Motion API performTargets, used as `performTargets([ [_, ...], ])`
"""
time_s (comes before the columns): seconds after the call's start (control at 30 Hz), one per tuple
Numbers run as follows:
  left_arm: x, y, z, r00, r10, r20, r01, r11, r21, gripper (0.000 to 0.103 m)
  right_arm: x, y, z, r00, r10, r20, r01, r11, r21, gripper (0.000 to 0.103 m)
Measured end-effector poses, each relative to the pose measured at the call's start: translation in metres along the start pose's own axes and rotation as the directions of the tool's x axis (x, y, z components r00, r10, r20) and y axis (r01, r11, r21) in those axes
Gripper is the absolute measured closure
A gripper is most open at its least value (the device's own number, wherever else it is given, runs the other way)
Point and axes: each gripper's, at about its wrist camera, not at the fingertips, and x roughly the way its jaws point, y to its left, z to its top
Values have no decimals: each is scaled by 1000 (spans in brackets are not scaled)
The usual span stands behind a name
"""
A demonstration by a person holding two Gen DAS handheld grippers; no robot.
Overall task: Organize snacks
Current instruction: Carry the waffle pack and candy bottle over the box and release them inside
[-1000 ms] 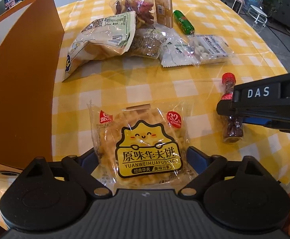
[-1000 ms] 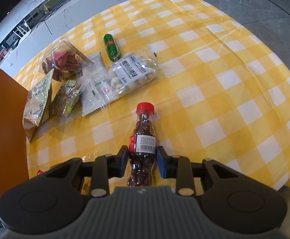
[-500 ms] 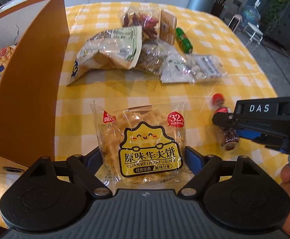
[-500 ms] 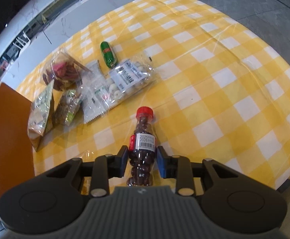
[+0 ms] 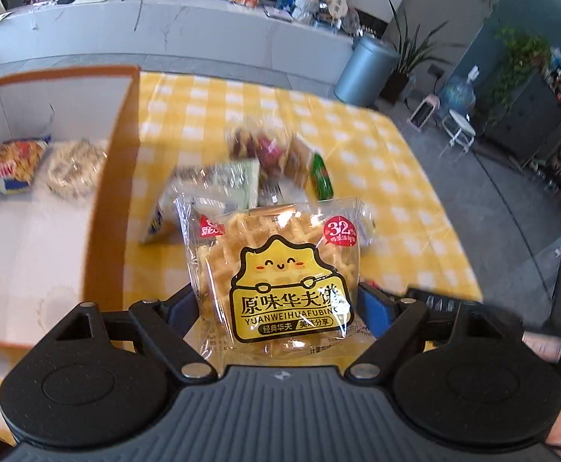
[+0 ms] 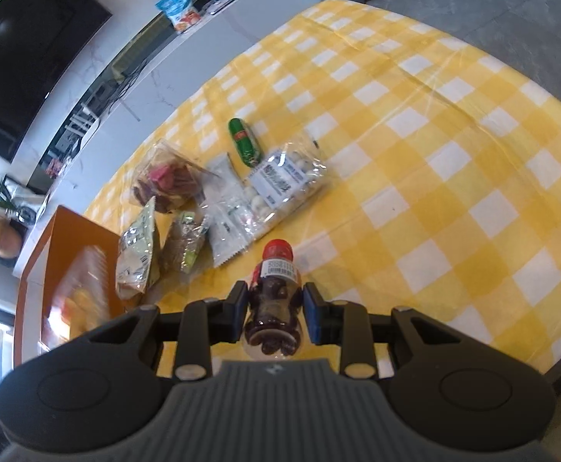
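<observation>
My left gripper [image 5: 276, 308] is shut on a clear waffle packet [image 5: 276, 269] with a yellow label and holds it lifted above the table, just right of the orange box [image 5: 107, 177]. My right gripper [image 6: 274, 310] is shut on a small bottle of dark candies [image 6: 274, 300] with a red cap, raised above the yellow checked tablecloth [image 6: 434, 154]. The box's white inside [image 5: 30, 238] holds two snack packets [image 5: 14, 165] at its far end.
A pile of snacks lies mid-table: a green-white bag [image 6: 138, 254], a bag of pink and brown pieces [image 6: 164, 184], a white-ball packet [image 6: 284, 184], a green sausage [image 6: 243, 140]. The orange box [image 6: 68, 269] stands at the left edge. A counter runs behind.
Both grippers have risen from the table with their loads. The left one has tilted up, so the inside of the box now shows. The bottle has come off the cloth.
</observation>
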Motion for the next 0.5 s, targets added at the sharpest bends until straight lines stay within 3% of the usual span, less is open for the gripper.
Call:
performTargets([
  [0.13, -17, 17, 18, 999, 19, 33, -18, 999, -39, 5, -15, 14, -2, 999, 26, 27, -24, 995, -93, 74],
  [0.3, -37, 48, 37, 994, 81, 76, -75, 994, -84, 5, -36, 41, -6, 990, 139, 40, -128, 971, -202, 74],
  [0.5, -52, 87, 50, 985, 147, 95, -135, 983, -126, 5, -47, 72, -12, 980, 198, 37, -179, 942, -283, 74],
])
